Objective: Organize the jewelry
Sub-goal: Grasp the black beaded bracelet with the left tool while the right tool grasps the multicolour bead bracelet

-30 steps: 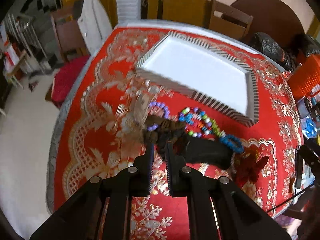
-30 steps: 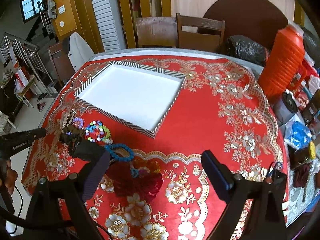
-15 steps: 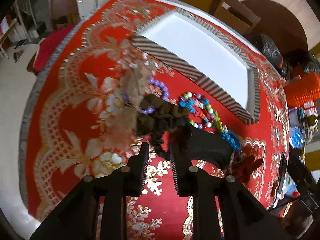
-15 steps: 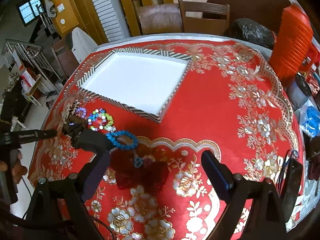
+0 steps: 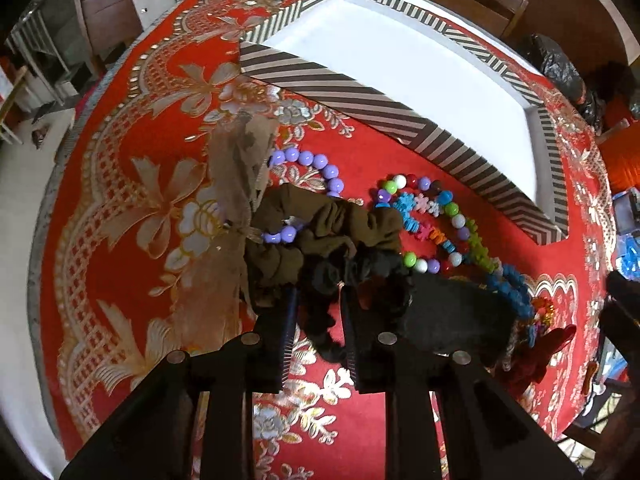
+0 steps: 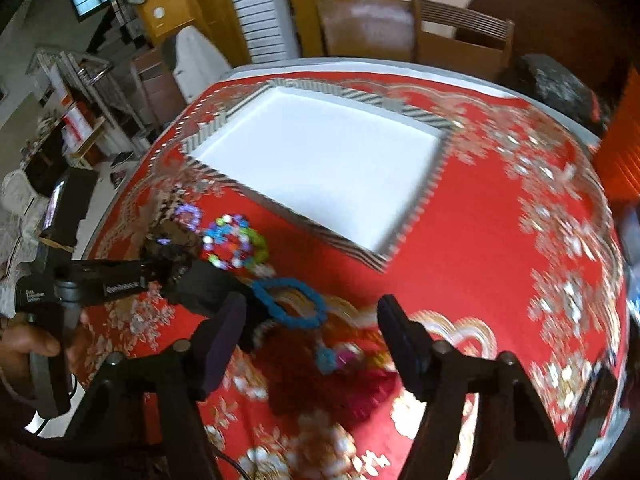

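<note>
A jewelry pile lies on the red tablecloth before a striped tray (image 5: 344,96) with a white floor. It holds a purple bead bracelet (image 5: 316,162), a multicolour bead bracelet (image 5: 440,216), a blue bead bracelet (image 5: 510,286), a brown scrunchie (image 5: 320,224) and a black scrunchie (image 5: 344,284). My left gripper (image 5: 318,304) stands narrowly open, its fingers either side of the black scrunchie. My right gripper (image 6: 312,320) is wide open and empty above the blue bracelet (image 6: 288,300) and a dark red pouch (image 6: 332,384).
A black pouch (image 5: 452,316) lies right of the left gripper. A sheer brown bow (image 5: 236,172) lies left of the pile. Wooden chairs (image 6: 460,36) stand behind the table. An orange container (image 6: 624,152) is at the right edge. The tray (image 6: 424,196) sits mid-table.
My left gripper has moved forward and down into the pile, so its fingers now flank the black scrunchie. My right gripper has tilted and shifted closer over the blue bracelet.
</note>
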The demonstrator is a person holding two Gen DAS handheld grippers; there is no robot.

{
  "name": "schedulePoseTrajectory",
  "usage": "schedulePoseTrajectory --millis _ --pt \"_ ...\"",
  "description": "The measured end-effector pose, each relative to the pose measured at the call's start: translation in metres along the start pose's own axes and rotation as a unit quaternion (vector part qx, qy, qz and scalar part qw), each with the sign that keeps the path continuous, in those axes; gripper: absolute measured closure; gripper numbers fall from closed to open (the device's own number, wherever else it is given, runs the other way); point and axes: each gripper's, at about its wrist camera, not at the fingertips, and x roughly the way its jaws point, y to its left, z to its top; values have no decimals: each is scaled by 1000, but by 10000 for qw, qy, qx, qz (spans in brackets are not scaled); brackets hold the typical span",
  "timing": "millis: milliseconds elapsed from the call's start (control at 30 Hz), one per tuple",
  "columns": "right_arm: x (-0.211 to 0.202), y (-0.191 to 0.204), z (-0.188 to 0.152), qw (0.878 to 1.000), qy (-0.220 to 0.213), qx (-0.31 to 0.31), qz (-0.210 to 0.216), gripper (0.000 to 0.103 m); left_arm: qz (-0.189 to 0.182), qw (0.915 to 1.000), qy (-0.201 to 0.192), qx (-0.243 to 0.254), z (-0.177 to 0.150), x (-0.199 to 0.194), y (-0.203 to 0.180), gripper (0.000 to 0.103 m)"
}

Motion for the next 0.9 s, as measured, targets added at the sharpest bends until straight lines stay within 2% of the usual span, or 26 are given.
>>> schedulePoseTrajectory --millis 67,100,200,300,600,633,667,700,900 --pt "13 8 7 9998 96 -113 120 60 -229 9997 52 -16 2 6 1 103" --pt "22 13 11 9995 171 -162 196 64 -277 9996 78 -25 3 7 2 103" --pt "44 22 22 9984 324 -245 397 69 -452 9989 35 -123 2 -1 11 103" --pt "66 28 31 9969 470 -255 572 70 -688 9974 10 -193 5 -14 18 103" --pt "115 48 49 9940 826 -411 596 70 -916 9956 -216 -27 0 -59 20 103" --pt "116 50 49 9944 767 -443 579 71 -916 9955 -253 -7 1 -63 19 103" --pt "117 50 50 9940 759 -478 626 88 -923 9953 -295 3 4 -67 19 103" --pt "117 51 51 9934 814 -485 652 100 -917 9952 -329 10 7 -71 20 103" --pt "80 45 57 9946 473 -439 814 102 -771 9951 -618 51 24 -96 25 103"
